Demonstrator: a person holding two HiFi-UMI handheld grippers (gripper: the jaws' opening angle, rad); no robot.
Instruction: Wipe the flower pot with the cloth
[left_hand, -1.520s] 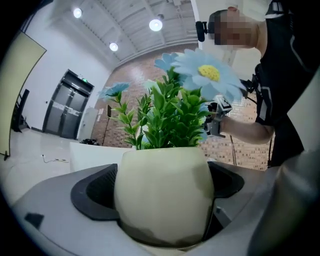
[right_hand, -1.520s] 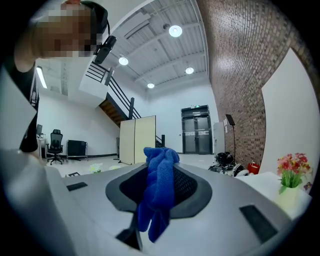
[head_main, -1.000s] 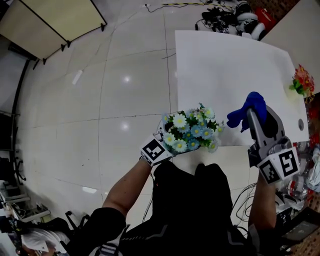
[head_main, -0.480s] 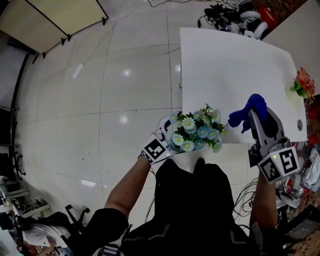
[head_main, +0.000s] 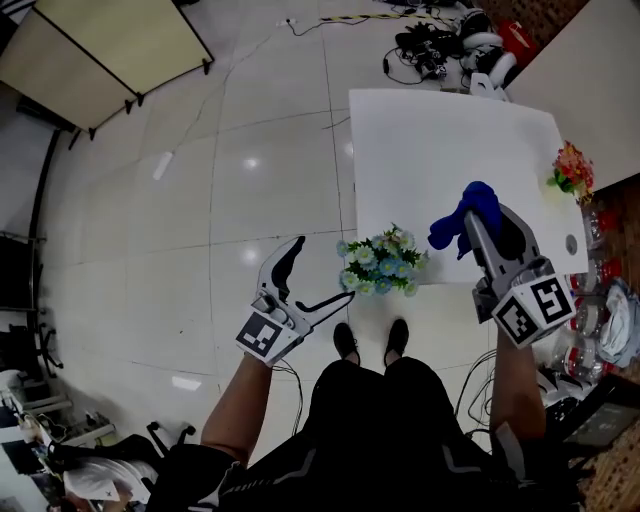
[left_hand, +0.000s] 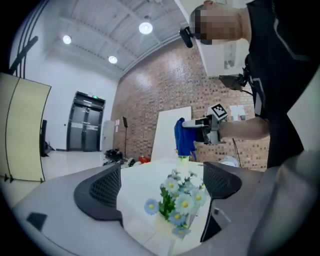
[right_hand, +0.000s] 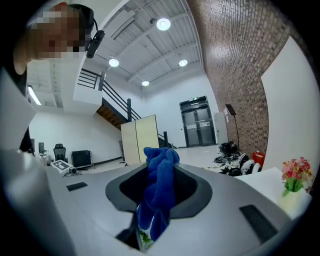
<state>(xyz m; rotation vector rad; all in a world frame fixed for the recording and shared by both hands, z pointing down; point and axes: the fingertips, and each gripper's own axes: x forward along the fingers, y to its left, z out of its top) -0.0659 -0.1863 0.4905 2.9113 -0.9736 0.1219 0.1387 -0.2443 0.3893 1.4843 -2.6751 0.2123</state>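
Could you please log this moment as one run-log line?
left gripper: open, empty, jaws just closing slightly | right gripper: shut on cloth | flower pot: on table edge, untouched

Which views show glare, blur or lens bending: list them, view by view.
Head view: lamp glare on the glossy floor, which looks bowed. Left gripper view: flower pot soft, corners black. Right gripper view: ceiling lamp blown out, cloth fairly sharp.
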